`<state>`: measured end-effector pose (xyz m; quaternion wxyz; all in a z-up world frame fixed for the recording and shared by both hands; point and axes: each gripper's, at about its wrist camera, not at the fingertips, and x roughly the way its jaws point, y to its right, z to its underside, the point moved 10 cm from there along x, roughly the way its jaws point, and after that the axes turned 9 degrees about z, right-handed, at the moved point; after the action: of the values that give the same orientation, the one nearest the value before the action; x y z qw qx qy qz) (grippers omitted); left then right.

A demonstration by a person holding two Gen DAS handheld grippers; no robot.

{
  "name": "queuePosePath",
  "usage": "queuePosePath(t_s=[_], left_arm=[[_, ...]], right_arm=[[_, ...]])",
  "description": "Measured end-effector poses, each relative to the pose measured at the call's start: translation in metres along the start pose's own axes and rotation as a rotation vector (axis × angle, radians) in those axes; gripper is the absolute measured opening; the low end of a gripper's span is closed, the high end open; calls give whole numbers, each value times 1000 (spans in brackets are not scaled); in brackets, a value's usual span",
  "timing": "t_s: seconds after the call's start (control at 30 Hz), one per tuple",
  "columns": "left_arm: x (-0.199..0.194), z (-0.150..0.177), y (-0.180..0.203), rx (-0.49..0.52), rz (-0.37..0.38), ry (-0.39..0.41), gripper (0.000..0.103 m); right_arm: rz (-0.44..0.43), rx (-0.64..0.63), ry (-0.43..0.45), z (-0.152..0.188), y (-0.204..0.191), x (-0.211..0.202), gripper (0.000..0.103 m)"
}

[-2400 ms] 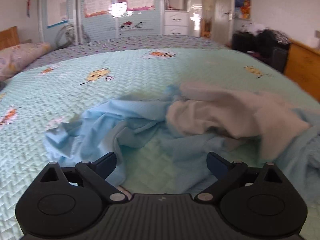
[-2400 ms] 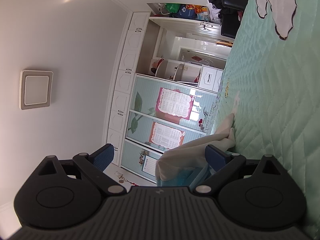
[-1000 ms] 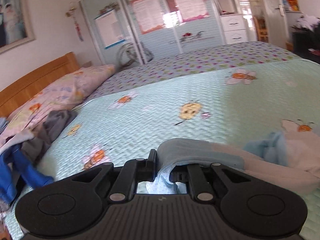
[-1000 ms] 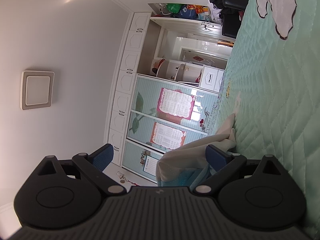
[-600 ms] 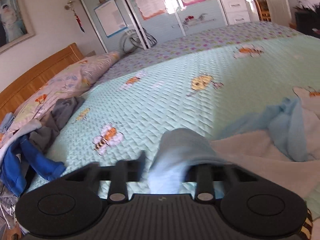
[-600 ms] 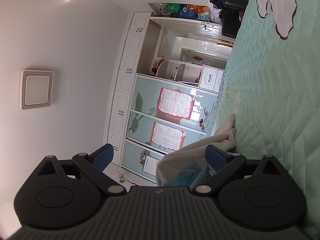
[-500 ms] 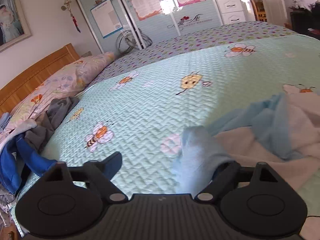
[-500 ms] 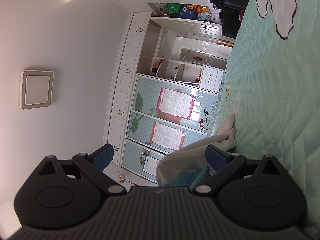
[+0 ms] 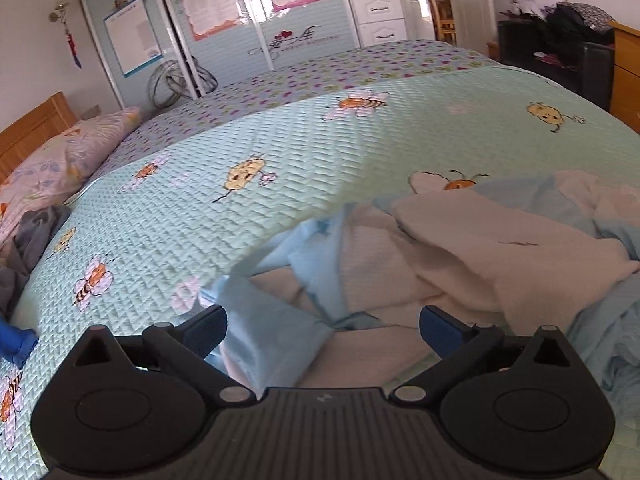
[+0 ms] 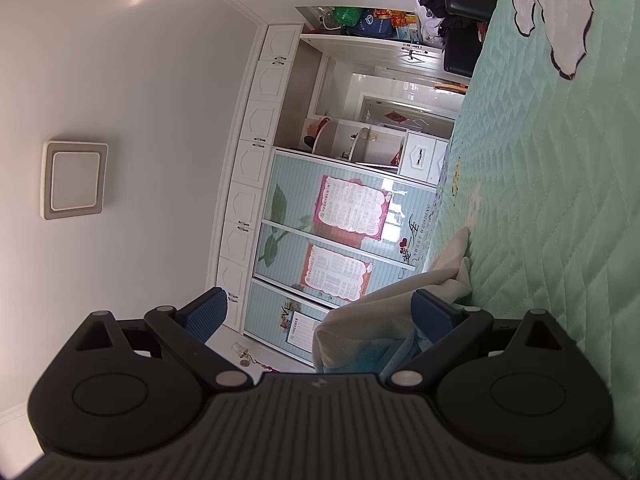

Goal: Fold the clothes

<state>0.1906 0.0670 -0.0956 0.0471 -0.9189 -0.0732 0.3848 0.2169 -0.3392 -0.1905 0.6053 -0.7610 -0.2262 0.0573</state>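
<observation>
Left gripper [image 9: 323, 322] jaws have just been opening — wide apart over the blue-and-cream garment [image 9: 460, 248], nothing clamped. Right gripper [image 10: 320, 308] apart too — cloth beside one finger.

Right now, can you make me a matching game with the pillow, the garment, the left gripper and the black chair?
Things:
1. pillow
2. garment
3. left gripper
4. black chair

Places or states:
A. rumpled on the green quilt, pale blue and cream
B. jaws wide open, cloth lying loose between them
C. far right, piled with clothes
D. far left, by the wooden headboard

Pairs: 1-D, 2-A, 3-B, 4-C
</observation>
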Motion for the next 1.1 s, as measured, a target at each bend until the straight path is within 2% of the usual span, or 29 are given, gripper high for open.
queuePosePath(t_s=[0.43,0.87,0.97,1.1], left_arm=[[1,8,8,1,11,-20,102],[-4,4,-6,-28,1,-5,102],[-5,4,-24,-53,-35,5,102],[1,15,-64,-125,-113,-22,102]], right_arm=[[-4,3,1,2,0,-2,98],[-5,3,1,1,1,-1,98],[-5,3,1,2,0,-1,98],[-5,3,1,1,1,-1,98]])
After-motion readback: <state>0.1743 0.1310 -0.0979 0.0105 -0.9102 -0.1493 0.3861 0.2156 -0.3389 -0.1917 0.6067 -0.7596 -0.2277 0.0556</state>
